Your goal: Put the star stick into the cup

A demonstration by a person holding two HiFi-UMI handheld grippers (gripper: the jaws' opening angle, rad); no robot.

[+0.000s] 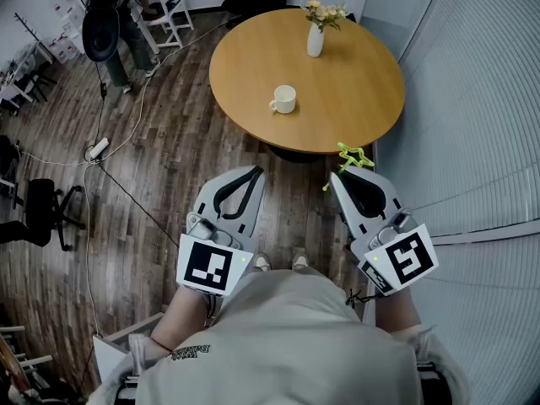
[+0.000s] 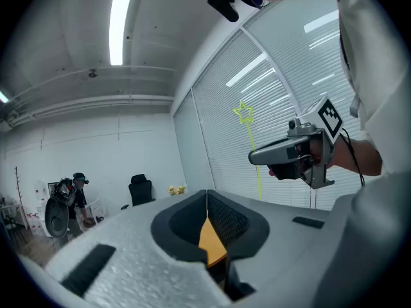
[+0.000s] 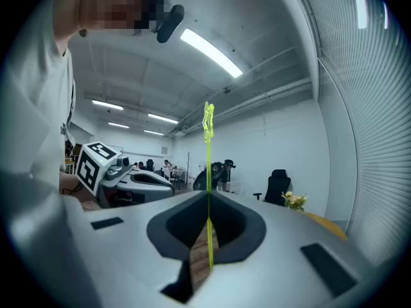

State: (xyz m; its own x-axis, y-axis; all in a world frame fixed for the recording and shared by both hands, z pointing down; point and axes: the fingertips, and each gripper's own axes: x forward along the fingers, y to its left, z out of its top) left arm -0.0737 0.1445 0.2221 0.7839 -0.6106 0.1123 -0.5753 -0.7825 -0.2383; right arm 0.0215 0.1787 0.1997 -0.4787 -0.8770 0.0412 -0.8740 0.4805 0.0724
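A white cup stands on the round wooden table, near its middle. My right gripper is shut on the yellow-green star stick; the star end pokes out past the jaw tips just short of the table's near edge. In the right gripper view the stick runs up between the closed jaws, star on top. My left gripper is shut with nothing in it, held beside the right one over the floor. From the left gripper view I see the stick and the right gripper.
A white vase with flowers stands at the table's far side. Window blinds run along the right. Cables cross the wood floor on the left, a black chair stands at left, and a person stands far back left.
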